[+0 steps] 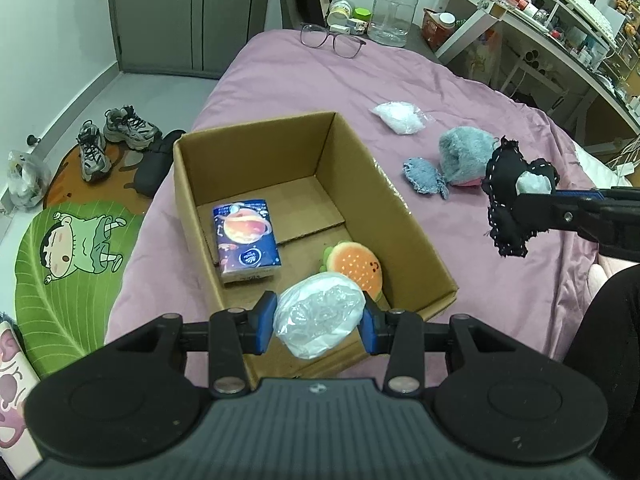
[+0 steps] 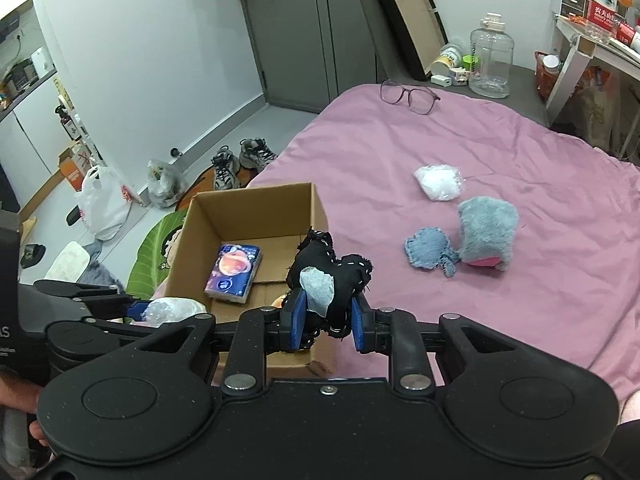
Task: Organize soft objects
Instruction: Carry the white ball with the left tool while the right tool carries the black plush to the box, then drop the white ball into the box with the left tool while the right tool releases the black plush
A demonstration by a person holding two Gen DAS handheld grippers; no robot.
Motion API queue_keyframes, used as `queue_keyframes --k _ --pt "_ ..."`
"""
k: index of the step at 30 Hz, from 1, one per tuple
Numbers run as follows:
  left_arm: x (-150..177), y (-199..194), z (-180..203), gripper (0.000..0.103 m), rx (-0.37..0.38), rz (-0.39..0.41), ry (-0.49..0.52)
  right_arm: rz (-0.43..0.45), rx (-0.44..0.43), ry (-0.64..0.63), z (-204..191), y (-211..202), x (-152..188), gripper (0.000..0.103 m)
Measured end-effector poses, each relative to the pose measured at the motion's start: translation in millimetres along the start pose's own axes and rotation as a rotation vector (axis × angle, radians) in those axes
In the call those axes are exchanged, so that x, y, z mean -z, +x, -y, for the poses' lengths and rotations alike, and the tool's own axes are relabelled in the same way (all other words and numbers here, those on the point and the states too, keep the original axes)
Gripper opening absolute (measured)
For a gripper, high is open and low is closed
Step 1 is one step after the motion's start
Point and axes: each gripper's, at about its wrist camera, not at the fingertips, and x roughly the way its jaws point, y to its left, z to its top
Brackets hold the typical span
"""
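An open cardboard box [image 1: 352, 152] [image 2: 256, 204] sits on the pink bed. Inside lie a blue tissue pack [image 1: 245, 239] [image 2: 233, 269] and an orange burger plush [image 1: 355, 269]. My left gripper [image 1: 318, 326] is shut on a white plastic-wrapped soft bundle [image 1: 318, 318] [image 2: 172, 309], held over the box's near edge. My right gripper [image 2: 326, 322] [image 1: 532, 210] is shut on a black stitched fabric toy [image 2: 332, 276] [image 1: 510, 196], held to the right of the box. On the bedspread lie a white wrapped bundle [image 1: 400, 116] [image 2: 438, 182], a grey furry item [image 1: 466, 154] [image 2: 486, 236] and a small blue cloth piece [image 1: 422, 176] [image 2: 428, 252].
Glasses [image 1: 332, 38] [image 2: 408, 94] lie at the bed's far end, near a clear water jug [image 1: 392, 10] [image 2: 490, 60]. Sneakers [image 1: 112, 140] and a green cartoon mat [image 1: 72, 256] are on the floor at left. A cluttered desk [image 1: 560, 12] stands at right.
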Motion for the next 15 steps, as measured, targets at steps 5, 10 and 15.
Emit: queue_keyframes --k 5,10,15 --pt "1 1 -3 0.044 0.005 0.002 0.01 -0.016 0.01 -0.011 -4 6 3 0.024" --pt "1 -7 -5 0.055 -0.028 0.063 0.009 -0.016 -0.002 -0.016 -13 9 3 0.024" --pt "1 -14 -10 0.057 -0.02 0.08 -0.003 -0.029 -0.019 -0.021 -23 18 3 0.024"
